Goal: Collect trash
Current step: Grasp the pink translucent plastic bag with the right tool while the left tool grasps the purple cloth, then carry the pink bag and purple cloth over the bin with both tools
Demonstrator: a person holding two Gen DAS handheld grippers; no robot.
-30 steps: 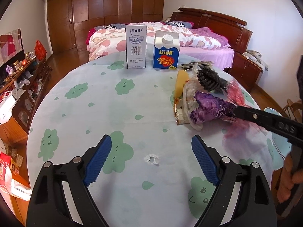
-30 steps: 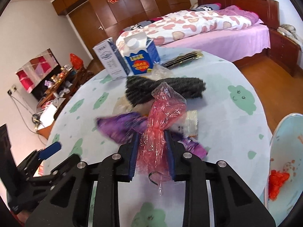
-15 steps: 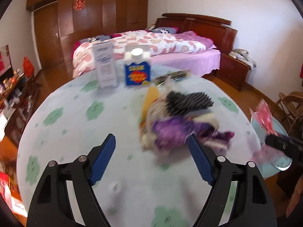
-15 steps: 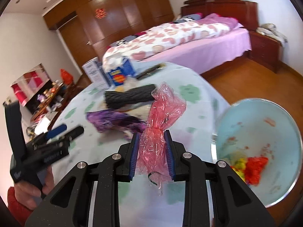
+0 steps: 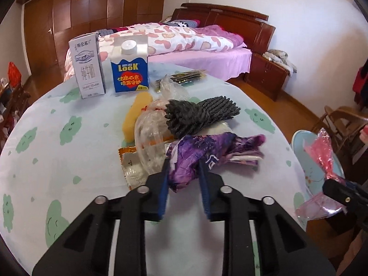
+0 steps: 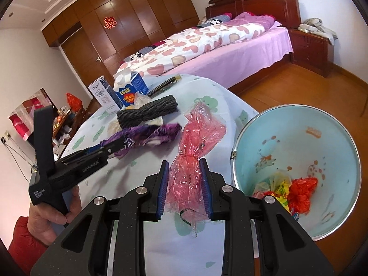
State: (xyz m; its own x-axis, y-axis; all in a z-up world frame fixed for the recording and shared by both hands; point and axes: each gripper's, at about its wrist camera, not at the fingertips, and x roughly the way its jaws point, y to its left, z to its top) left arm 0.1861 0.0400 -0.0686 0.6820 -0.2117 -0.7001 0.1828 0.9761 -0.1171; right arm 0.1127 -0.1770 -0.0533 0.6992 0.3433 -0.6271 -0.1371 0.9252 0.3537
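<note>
On table, left gripper [image 5: 182, 179] just closed on purple wrapper [image 5: 207, 154]; right gripper [image 6: 184, 179] clamps pink bag [image 6: 195, 138].

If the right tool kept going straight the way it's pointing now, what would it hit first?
Probably the tablecloth, just left of the blue trash bin. The right tool, clamped on the pink plastic wrapper, points past the table's edge area; depth is hard to judge.
</note>
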